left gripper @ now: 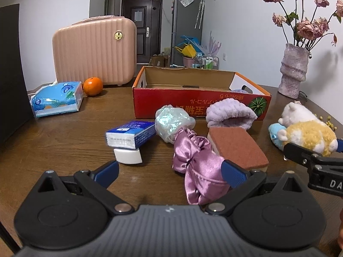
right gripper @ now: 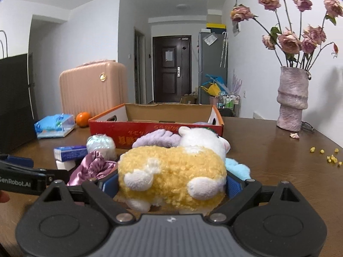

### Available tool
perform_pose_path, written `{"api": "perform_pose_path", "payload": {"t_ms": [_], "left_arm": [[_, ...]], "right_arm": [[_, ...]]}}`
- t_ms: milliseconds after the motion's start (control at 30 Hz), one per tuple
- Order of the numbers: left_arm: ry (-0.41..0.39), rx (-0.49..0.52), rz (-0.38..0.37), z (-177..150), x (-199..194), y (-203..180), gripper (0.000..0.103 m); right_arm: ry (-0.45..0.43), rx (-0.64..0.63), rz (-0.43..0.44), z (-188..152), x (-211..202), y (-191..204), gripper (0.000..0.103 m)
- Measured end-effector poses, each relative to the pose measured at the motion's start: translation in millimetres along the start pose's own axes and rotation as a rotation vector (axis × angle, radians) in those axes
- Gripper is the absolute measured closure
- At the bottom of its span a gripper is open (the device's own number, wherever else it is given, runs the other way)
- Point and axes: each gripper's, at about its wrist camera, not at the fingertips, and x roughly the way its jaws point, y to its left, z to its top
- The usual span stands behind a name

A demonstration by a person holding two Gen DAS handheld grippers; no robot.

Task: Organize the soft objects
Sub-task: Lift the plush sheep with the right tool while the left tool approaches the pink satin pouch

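My right gripper (right gripper: 171, 183) is shut on a yellow and white plush toy (right gripper: 171, 171), its blue pads pressing on both flanks; the left wrist view shows that toy (left gripper: 308, 135) at the far right. A light blue plush (right gripper: 238, 168) lies just behind it. The left gripper (left gripper: 170, 172) stands open low over the table, with a pink satin scrunchie (left gripper: 197, 165) against its right finger. Ahead lie a brown sponge (left gripper: 238, 147), a lilac fluffy cloth (left gripper: 231, 113), a clear crinkled bag (left gripper: 173, 122) and a small blue tissue pack (left gripper: 128, 137). The open red cardboard box (left gripper: 199, 107) stands behind them.
A pink suitcase (left gripper: 94, 51), an orange (left gripper: 92, 86) and a blue tissue packet (left gripper: 56, 99) sit at the back left. A vase of dried roses (right gripper: 292, 98) stands back right, with yellow crumbs (right gripper: 330, 156) near it. A black bag (right gripper: 15, 100) walls the left edge.
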Motion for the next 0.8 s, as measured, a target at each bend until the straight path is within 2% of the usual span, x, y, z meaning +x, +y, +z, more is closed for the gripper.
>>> {"api": "perform_pose_path", "payload": {"t_ms": [300, 667, 800], "left_arm": [[0.009, 0.037, 0.025, 18, 12, -20, 0.000], [0.110, 0.038, 0.093, 15, 51, -26, 0.000], [0.123, 0.040, 0.107, 12, 60, -22, 0.000]], "right_arm": [[-0.019, 0.040, -0.012, 1, -4, -9, 0.009], [-0.025, 0.063, -0.013, 2, -4, -14, 0.009], [-0.020, 0.058, -0.007, 1, -3, -13, 0.008]]}}
